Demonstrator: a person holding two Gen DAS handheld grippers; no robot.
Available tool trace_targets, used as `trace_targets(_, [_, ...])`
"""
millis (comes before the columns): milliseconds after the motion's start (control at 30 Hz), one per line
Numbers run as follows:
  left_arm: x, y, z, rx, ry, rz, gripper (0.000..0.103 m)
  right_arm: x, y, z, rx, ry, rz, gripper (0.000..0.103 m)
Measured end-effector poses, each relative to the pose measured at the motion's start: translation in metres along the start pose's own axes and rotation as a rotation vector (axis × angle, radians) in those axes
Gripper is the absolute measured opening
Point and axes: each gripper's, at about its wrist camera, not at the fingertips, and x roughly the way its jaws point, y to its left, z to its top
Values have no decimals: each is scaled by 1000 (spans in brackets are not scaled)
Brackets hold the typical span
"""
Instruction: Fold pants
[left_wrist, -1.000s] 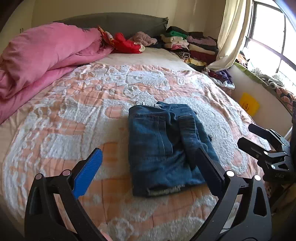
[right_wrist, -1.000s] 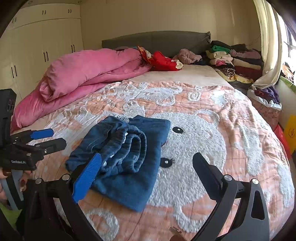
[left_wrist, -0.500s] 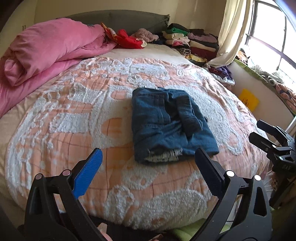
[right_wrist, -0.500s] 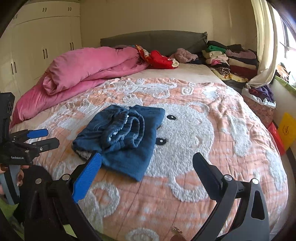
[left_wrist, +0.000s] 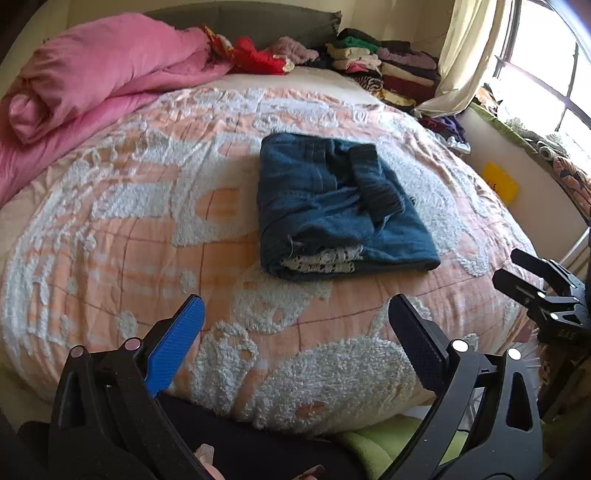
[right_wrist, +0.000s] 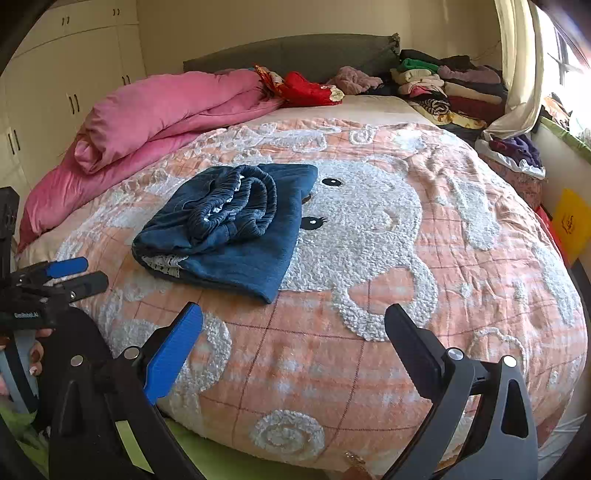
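Left wrist view: the left gripper (left_wrist: 295, 325), jaws spread wide and empty, hangs over the bedspread (left_wrist: 110, 221) near its edge; the folded pants (left_wrist: 332, 206) lie mid-bed. Right wrist view: the right gripper (right_wrist: 293, 332) likewise gapes empty, the pants (right_wrist: 229, 225) ahead-left; lettering on the left gripper's body is too small to read.

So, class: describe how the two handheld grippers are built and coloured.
Both the left gripper and right gripper have black frames with silver bolts; one ribbed blue pad faces one black pad. Small white lettering marks each body, too small to read.
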Motion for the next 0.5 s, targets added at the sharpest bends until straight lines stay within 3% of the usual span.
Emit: trace_targets(500, [1,4,0,-14,2,35,93,3,11,2,-27,-2,20,98])
